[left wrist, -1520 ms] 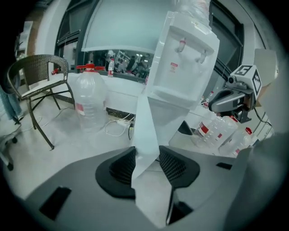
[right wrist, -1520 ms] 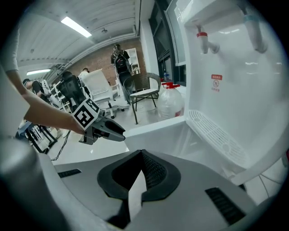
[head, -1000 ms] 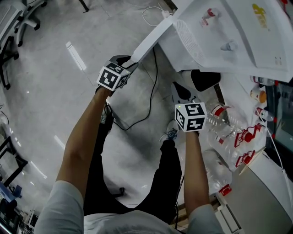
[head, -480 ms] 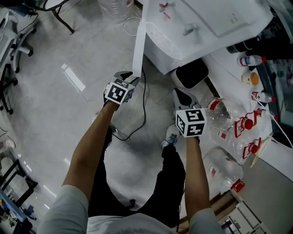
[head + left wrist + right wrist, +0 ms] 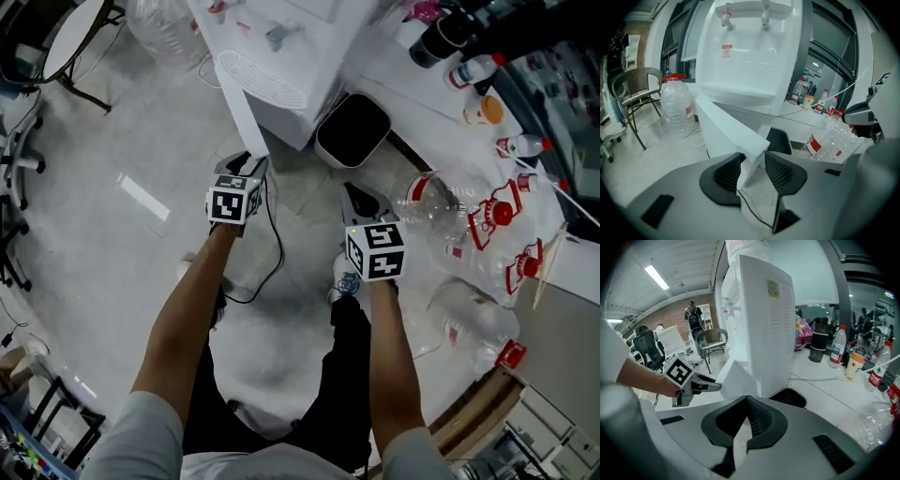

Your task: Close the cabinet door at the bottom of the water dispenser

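The white water dispenser stands at the top of the head view. Its lower cabinet door hangs open towards me. My left gripper has its jaws around the door's free edge. In the left gripper view the door's corner sits between the two black pads, which press on it. My right gripper hovers to the right, near the dispenser's side, with nothing in it. In the right gripper view its tips meet, and the dispenser and the door lie ahead.
A black bin stands on the floor right of the dispenser. Several empty clear water bottles lie at the right. A black cable trails over the floor below the door. A large water jug and a chair stand left of the dispenser.
The left gripper has swung the door round towards the dispenser's front, so the door now stands at a narrower angle. The right gripper has moved along beside it, still empty.
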The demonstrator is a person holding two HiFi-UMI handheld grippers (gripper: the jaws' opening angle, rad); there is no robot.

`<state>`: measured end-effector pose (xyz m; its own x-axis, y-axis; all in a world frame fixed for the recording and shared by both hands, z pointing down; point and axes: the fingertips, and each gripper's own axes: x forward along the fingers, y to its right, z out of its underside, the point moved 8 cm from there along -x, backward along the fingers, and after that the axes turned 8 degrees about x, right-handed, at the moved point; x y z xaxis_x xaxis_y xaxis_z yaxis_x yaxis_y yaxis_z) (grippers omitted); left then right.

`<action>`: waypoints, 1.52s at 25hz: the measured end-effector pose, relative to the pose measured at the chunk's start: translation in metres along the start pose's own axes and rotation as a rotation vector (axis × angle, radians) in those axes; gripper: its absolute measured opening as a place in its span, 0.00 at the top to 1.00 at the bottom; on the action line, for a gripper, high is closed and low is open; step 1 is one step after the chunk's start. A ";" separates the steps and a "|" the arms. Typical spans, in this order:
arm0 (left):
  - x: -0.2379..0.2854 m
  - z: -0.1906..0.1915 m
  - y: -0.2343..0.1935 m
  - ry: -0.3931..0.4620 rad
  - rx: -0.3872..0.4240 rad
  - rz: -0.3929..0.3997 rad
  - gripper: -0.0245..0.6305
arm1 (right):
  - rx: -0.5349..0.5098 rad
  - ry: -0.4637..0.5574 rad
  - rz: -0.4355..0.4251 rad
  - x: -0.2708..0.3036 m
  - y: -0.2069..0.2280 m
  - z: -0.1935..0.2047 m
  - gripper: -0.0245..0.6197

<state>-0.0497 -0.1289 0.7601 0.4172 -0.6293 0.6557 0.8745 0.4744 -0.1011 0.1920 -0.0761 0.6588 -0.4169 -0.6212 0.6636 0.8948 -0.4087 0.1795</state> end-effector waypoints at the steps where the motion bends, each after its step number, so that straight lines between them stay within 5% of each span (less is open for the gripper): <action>1: 0.005 -0.002 0.003 0.007 -0.003 -0.007 0.69 | 0.006 0.001 0.005 -0.003 0.004 0.002 0.92; 13: 0.058 -0.042 0.048 0.038 0.026 0.000 0.71 | 0.043 0.041 0.028 -0.014 0.043 0.008 0.93; 28: 0.098 -0.072 0.054 0.075 0.021 0.000 0.73 | 0.002 0.051 0.054 -0.019 0.069 0.003 0.92; 33: 0.083 -0.073 0.046 0.028 0.019 -0.016 0.75 | -0.022 0.030 0.077 -0.030 0.064 -0.010 0.93; 38: 0.009 -0.101 0.018 0.013 0.046 -0.020 0.81 | -0.039 0.081 0.038 -0.047 0.036 -0.078 0.93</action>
<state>-0.0052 -0.1882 0.6881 0.4032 -0.6469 0.6472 0.8704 0.4895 -0.0530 0.2318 -0.1134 0.5775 -0.3958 -0.6878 0.6085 0.9039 -0.4086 0.1262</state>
